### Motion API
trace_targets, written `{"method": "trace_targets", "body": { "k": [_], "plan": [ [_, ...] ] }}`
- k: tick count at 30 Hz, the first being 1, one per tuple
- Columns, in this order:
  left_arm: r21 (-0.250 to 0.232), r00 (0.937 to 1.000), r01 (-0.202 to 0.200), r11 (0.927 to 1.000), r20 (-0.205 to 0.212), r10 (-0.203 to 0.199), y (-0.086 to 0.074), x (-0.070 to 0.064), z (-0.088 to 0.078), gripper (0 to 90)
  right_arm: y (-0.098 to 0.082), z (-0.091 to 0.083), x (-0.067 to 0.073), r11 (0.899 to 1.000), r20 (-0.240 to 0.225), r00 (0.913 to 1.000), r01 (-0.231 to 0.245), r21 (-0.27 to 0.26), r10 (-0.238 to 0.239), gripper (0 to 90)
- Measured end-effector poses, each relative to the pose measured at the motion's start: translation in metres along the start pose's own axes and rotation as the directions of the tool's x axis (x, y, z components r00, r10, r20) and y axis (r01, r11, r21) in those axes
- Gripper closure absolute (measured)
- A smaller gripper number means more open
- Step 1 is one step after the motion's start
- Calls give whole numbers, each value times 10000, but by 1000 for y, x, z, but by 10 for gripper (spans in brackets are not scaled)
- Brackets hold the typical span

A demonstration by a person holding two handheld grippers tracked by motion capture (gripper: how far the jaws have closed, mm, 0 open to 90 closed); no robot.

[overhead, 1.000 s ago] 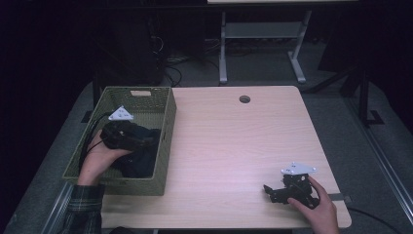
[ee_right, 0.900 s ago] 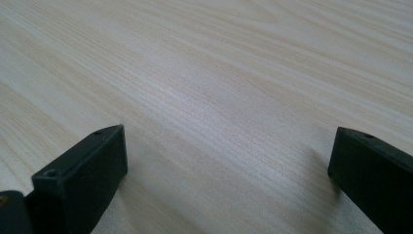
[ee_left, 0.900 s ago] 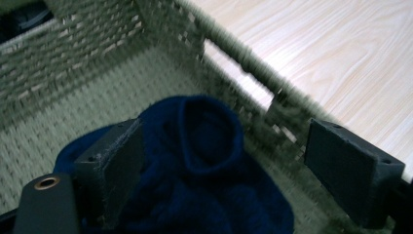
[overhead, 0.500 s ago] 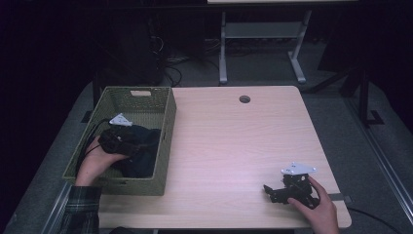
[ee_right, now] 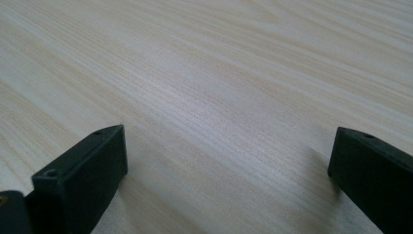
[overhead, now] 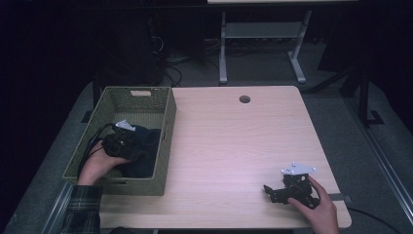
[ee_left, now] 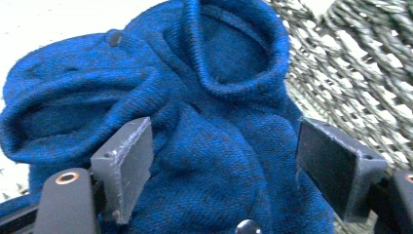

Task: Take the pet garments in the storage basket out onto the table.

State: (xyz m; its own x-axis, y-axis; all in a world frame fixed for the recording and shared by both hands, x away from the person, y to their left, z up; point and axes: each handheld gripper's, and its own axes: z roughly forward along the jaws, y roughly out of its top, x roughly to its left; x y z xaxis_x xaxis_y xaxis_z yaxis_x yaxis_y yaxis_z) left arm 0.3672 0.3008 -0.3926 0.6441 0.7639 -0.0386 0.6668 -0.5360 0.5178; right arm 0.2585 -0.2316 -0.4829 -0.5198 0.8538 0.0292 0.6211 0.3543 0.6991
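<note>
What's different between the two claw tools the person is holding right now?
The left gripper reaches down inside the green woven basket, its jaws straddling a blue knitted garment; the right gripper rests low over the bare wooden table with nothing between its jaws. The left's jaws have just been closing slightly. Both stand open, and each is held in one hand.

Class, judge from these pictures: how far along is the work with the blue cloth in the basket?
Done: the left gripper is down in the green basket, straddling the blue cloth. In hand: its jaws have just been closing, not yet pinching. Left: gripping and lifting. The right gripper rests open on the table.
</note>
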Motion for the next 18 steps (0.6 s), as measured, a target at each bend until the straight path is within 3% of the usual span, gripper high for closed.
{"method": "trace_targets", "body": {
  "k": [3, 8, 12, 15, 18],
  "plan": [
    [201, 9997, -202, 9996, 153, 199, 3, -6, 5, 157, 0, 0, 0, 10000, -1, 10000, -11, 3, 11, 5],
    [956, 9989, -452, 9944, -67, 460, 2, -9, 19, 143, 0, 0, 0, 10000, 1, 10000, 7, -3, -7, 5],
    [1390, 9992, -380, 9896, -64, 393, 2, -9, 26, 161, 0, 0, 0, 10000, -1, 10000, 4, -1, -4, 5],
    [1621, 9995, -270, 9864, -85, 288, 0, -8, 29, 256, 0, 0, 0, 10000, -1, 10000, 4, 1, -4, 5],
    [2019, 9999, 16, 9794, 124, -42, 0, -7, 30, 494, 0, 0, 0, 10000, -1, 10000, 8, -2, -8, 5]
  ]
}}
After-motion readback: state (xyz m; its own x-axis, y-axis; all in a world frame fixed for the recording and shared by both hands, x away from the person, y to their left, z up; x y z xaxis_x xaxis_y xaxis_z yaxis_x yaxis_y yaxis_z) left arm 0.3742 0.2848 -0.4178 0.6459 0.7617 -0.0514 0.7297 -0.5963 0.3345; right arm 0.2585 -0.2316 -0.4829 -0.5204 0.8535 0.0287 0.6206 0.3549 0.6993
